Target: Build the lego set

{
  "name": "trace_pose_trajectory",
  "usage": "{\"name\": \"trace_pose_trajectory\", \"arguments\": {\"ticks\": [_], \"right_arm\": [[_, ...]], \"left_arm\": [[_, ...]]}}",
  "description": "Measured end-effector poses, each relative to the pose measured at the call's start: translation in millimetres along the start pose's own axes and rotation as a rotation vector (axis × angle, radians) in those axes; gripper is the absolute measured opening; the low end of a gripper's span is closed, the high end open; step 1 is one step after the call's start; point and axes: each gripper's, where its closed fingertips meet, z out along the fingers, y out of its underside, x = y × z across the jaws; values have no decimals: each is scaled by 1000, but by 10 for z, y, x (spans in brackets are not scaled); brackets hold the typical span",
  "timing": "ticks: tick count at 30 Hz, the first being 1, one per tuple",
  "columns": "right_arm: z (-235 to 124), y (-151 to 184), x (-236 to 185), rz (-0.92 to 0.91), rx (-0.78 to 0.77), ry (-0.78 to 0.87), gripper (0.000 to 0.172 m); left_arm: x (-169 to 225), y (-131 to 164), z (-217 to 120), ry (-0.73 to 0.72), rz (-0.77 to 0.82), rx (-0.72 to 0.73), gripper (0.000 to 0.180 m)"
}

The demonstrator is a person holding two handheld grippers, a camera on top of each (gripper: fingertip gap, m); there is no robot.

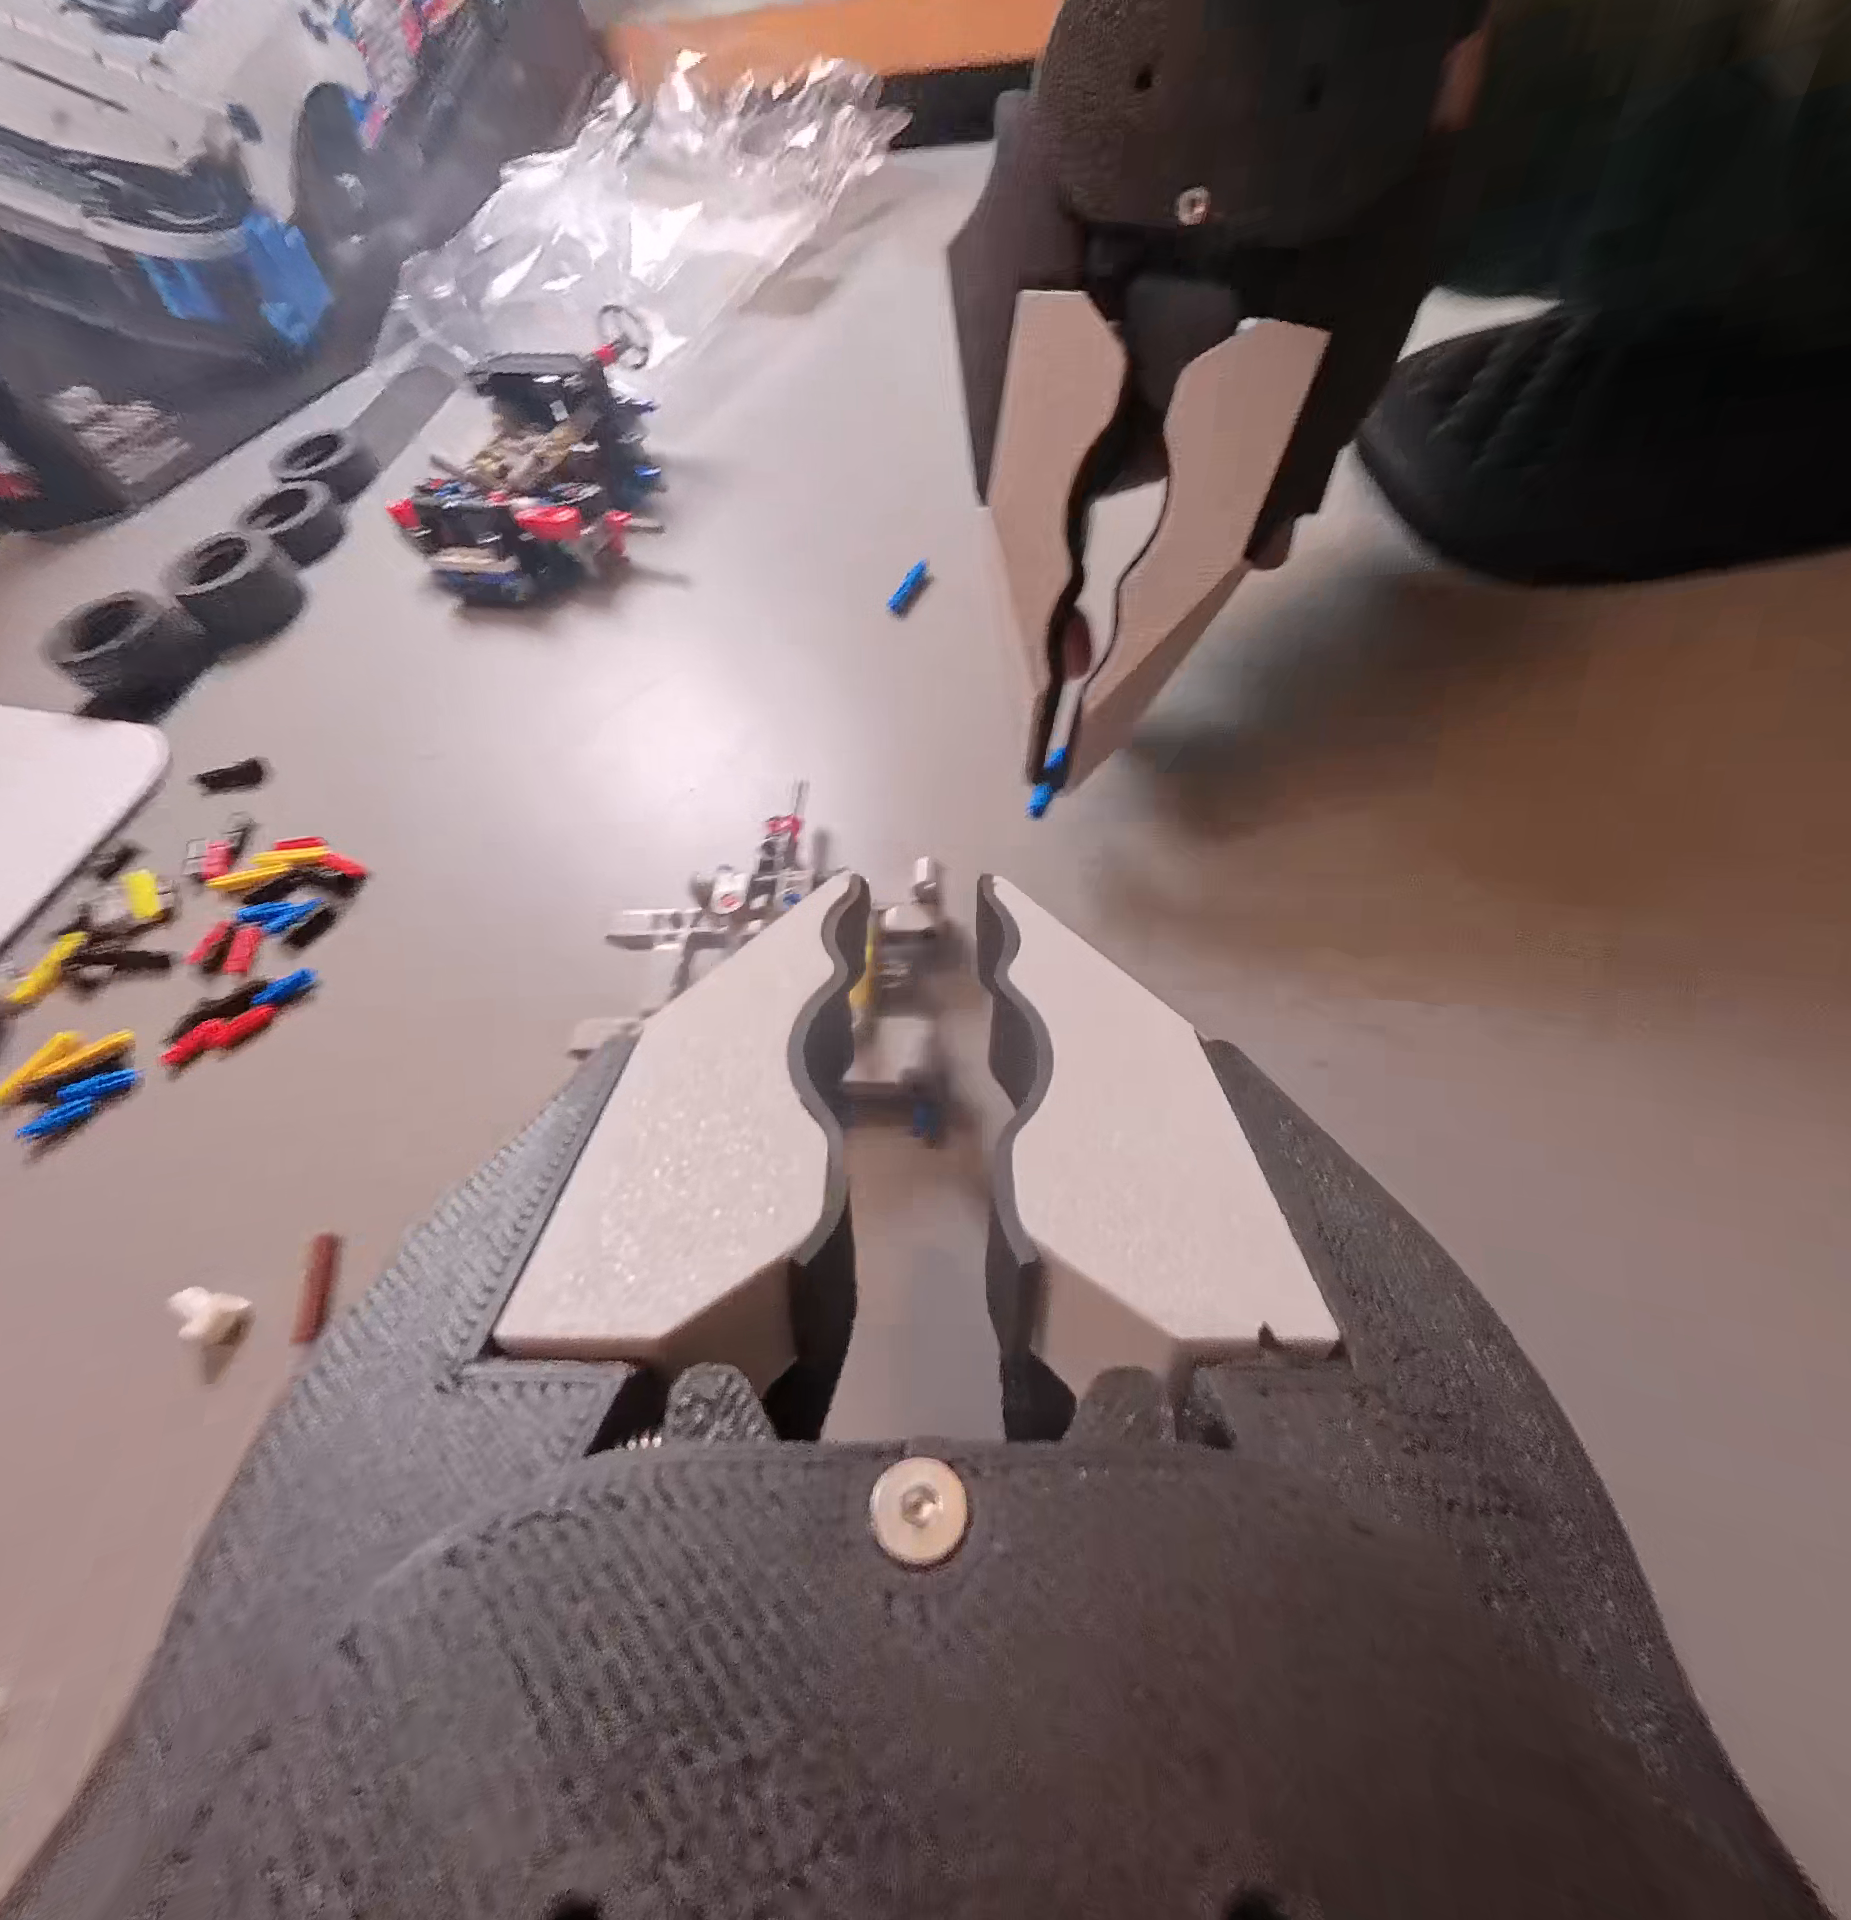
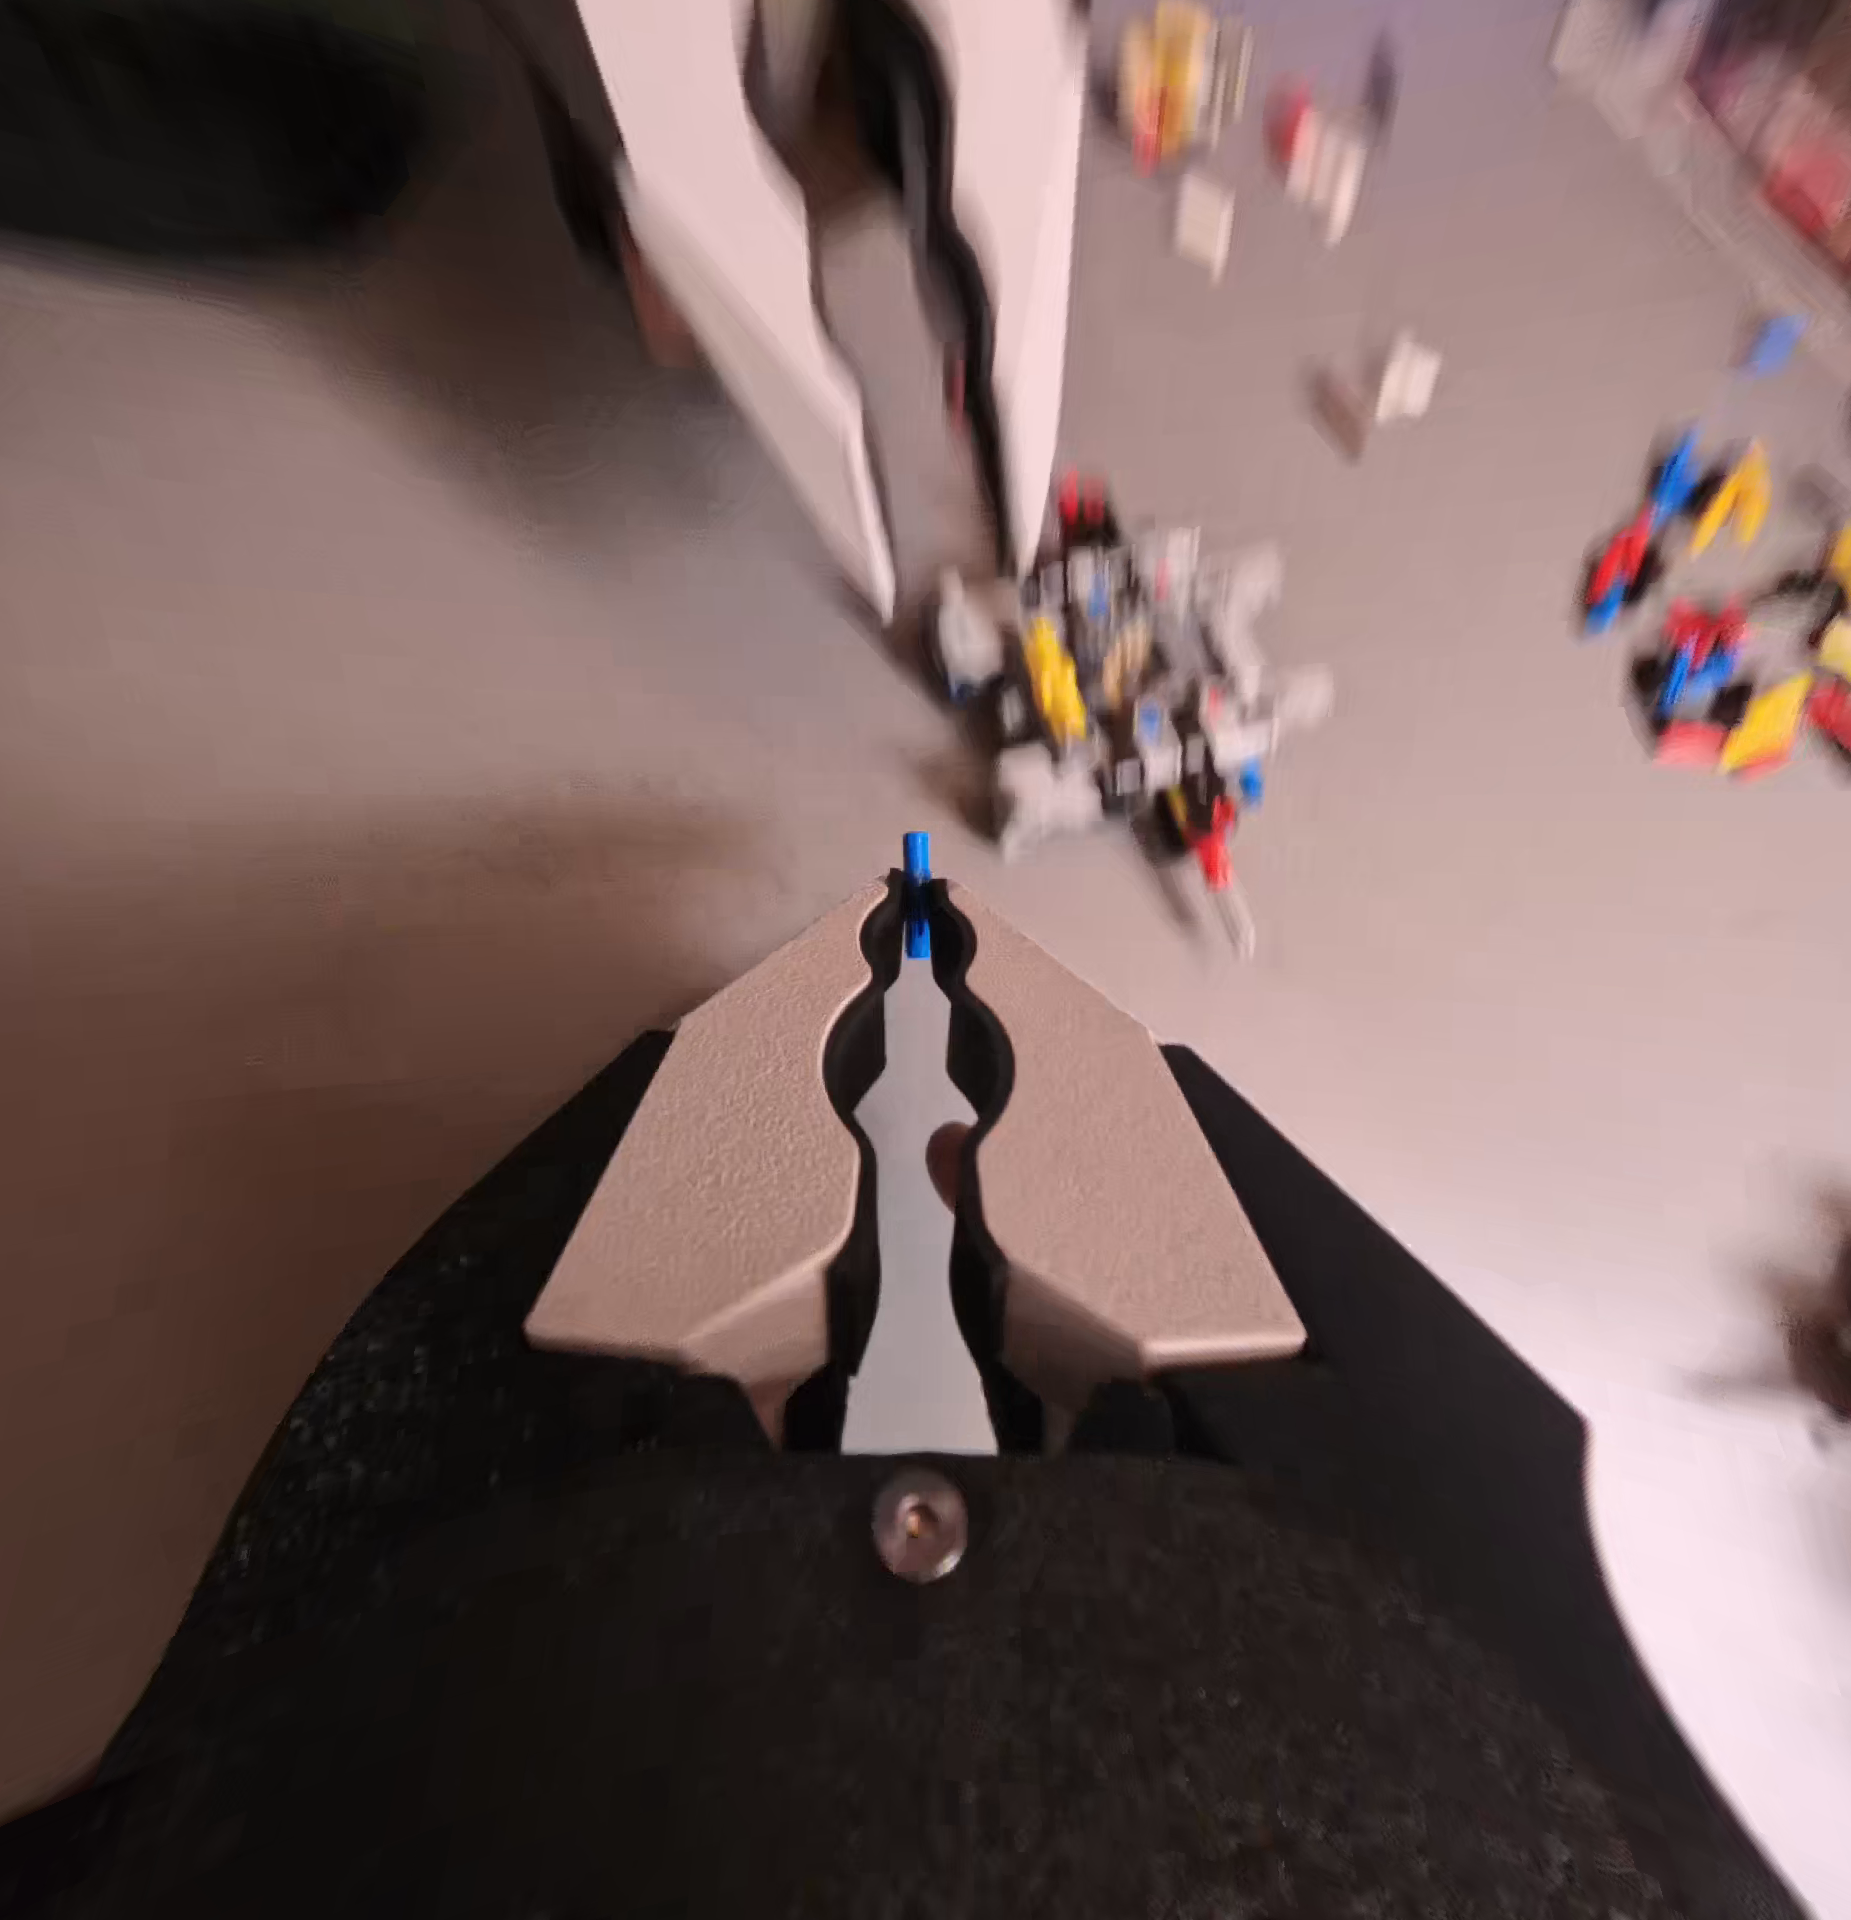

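- Right gripper point(image 2: 916, 883): clenched on a small blue pin point(image 2: 916, 854). Both fingertips press the pin at its middle; one end projects forward past the tips, the other sits in the first scallop of the jaw profile.
- Pin handling, as a judgement: light, rigid plastic, smooth and round. It can roll or pivot between flat tips, so a grip across the middle, as here, appears the steadiest hold.
- Left gripper point(image 1: 921, 894): released, fingers well apart. It straddles a grey brick assembly point(image 1: 905, 1023) on the table point(image 1: 1420, 1039); no pad is seen pressing on it.
- The right gripper with the pin hangs above the table, just beyond and right of the grey brick assembly.
- Assembly handling, as a judgement: many clipped parts, likely to shed pieces if squeezed on thin arms; the solid grey core suits a hold.
- Left of the assembly: loose coloured pieces point(image 1: 173, 966). Beyond these: four black tyres point(image 1: 214, 561).
- Beyond the assembly: a second blue pin point(image 1: 907, 588), a dark chassis build point(image 1: 536, 478), clear plastic bags point(image 1: 672, 177).
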Motion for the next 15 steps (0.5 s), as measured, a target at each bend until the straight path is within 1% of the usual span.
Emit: {"name": "trace_pose_trajectory", "arguments": {"ticks": [1, 3, 4, 5, 7, 10, 13, 15], "right_arm": [[-83, -277, -26, 12, 182, -13, 3], [-359, -769, -10, 118, 546, -35, 3], [-489, -933, -4, 199, 692, -70, 2], [-578, -1042, 29, 279, 803, -86, 2], [-639, -1146, 131, 423, 957, -69, 2], [-595, -1206, 194, 583, 1055, -84, 3], [-550, -1252, 186, 668, 1096, -122, 3], [-517, -1253, 175, 687, 1101, -131, 3]], "left_arm": [[97, -37, -1, 73, -41, 30, 19], [223, -193, -21, 175, -131, 135, 20], [247, -314, -39, 201, -177, 206, 21], [242, -445, -59, 202, -215, 276, 22], [156, -683, -117, 122, -236, 401, 24], [71, -880, -233, -23, -162, 484, 19], [-37, -902, -308, -171, -78, 478, 18], [-68, -904, -347, -228, -27, 469, 14]]}}
